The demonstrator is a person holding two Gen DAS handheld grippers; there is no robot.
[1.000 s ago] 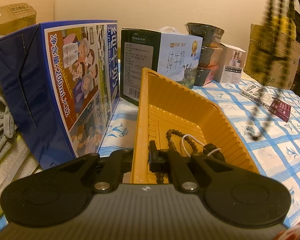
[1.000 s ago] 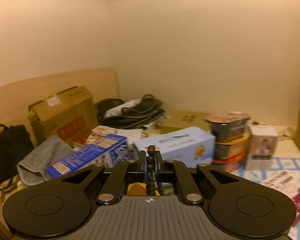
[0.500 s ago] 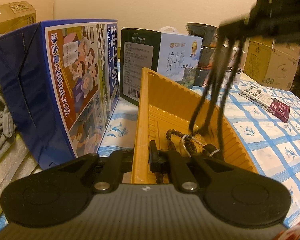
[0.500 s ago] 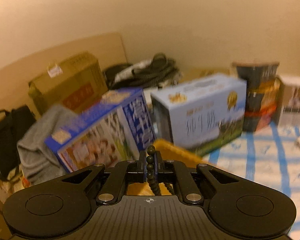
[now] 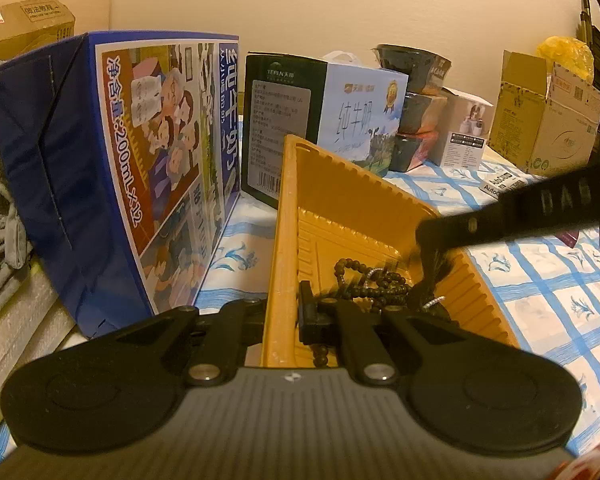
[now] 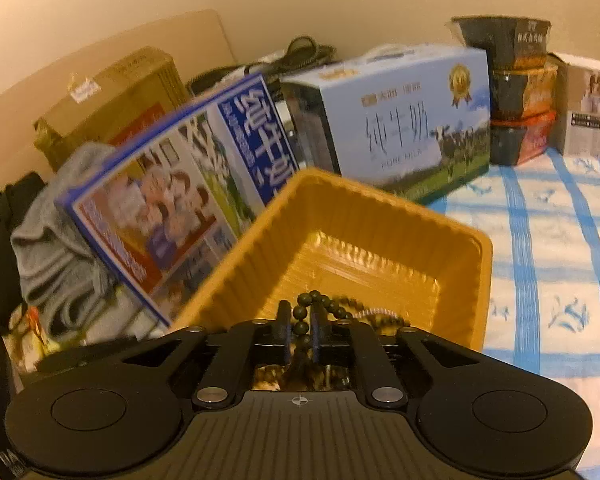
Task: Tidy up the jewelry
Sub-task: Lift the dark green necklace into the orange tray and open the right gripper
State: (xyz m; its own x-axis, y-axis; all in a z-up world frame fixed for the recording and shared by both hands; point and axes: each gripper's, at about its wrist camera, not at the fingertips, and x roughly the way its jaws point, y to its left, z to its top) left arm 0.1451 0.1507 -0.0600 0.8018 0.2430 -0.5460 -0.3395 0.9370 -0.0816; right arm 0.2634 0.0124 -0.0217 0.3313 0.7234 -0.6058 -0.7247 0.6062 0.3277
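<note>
Dark wooden prayer beads (image 6: 302, 322) hang between the right gripper's (image 6: 300, 330) opening jaws, directly above the ribbed yellow plastic tray (image 6: 384, 216); the left gripper (image 5: 286, 312), nearer, clamps that tray's side wall.

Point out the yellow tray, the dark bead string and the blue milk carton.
yellow tray (image 6: 380, 196), right wrist view, far rim.
dark bead string (image 6: 302, 312), right wrist view, bead between the pads.
blue milk carton (image 5: 140, 168), left wrist view, printed side.

A glossy, ribbed plastic tray (image 6: 452, 240) is seen; printed cardboard cartons (image 5: 140, 168) are matt, beads (image 5: 384, 280) polished.
</note>
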